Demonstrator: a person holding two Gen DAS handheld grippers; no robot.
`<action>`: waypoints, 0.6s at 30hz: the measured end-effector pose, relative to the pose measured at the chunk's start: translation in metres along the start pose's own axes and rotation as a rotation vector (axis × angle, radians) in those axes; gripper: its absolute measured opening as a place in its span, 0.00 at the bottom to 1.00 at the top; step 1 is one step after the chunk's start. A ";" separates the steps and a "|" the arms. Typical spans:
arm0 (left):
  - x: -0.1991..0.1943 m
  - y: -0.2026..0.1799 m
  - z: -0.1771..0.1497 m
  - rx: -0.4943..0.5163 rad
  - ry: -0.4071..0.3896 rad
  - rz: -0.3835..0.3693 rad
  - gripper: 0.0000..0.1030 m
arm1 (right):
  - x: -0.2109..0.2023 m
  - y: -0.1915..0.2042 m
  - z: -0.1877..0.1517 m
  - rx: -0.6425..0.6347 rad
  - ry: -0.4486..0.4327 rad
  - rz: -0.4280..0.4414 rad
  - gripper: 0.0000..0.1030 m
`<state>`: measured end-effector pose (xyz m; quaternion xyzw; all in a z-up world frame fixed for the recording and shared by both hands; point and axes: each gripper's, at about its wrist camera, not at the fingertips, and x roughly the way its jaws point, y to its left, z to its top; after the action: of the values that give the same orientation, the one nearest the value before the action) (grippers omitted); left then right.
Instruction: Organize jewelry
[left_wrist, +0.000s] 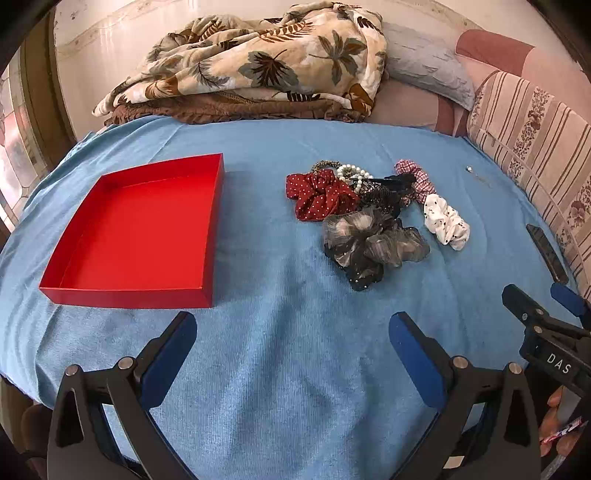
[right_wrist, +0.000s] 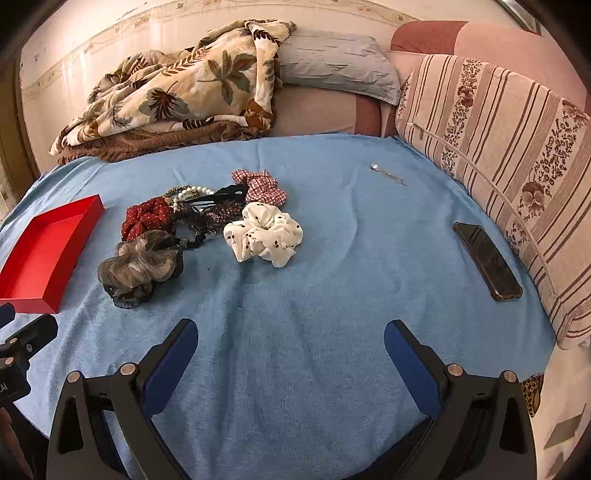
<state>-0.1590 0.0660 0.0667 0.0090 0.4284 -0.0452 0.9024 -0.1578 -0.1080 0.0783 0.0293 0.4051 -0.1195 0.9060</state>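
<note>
An empty red tray (left_wrist: 110, 291) lies on the blue cloth at left; it also shows in the right wrist view (right_wrist: 22, 295). A pile of accessories lies mid-cloth: a red dotted scrunchie (left_wrist: 321, 195), a grey-black scrunchie (left_wrist: 373, 243), a white scrunchie (left_wrist: 445, 221) (right_wrist: 264, 234), a checked scrunchie (right_wrist: 264, 188), a pearl bracelet (left_wrist: 351, 171) and black hair clips (left_wrist: 384, 184). A small silver chain (right_wrist: 388, 173) lies apart, far right. My left gripper (left_wrist: 293, 328) is open and empty, near the cloth's front. My right gripper (right_wrist: 291, 336) is open and empty, also short of the pile.
A black phone (right_wrist: 487, 256) lies at the right by a striped floral cushion (right_wrist: 517, 177). A leaf-print blanket (left_wrist: 258, 62) and a grey pillow (right_wrist: 332, 62) lie at the back. The blue cloth (left_wrist: 295, 369) covers the bed.
</note>
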 end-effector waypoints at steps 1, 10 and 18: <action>0.001 0.000 0.000 -0.001 0.004 0.002 1.00 | 0.001 -0.001 0.000 0.001 0.001 0.000 0.99; 0.007 0.000 -0.003 0.003 0.029 0.000 1.00 | 0.005 -0.005 -0.001 0.009 0.008 0.002 0.99; 0.013 -0.002 -0.002 0.015 0.041 0.018 1.00 | 0.010 -0.010 0.002 0.014 0.008 0.006 0.99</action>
<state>-0.1527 0.0634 0.0552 0.0206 0.4461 -0.0402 0.8938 -0.1523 -0.1196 0.0720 0.0375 0.4077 -0.1196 0.9045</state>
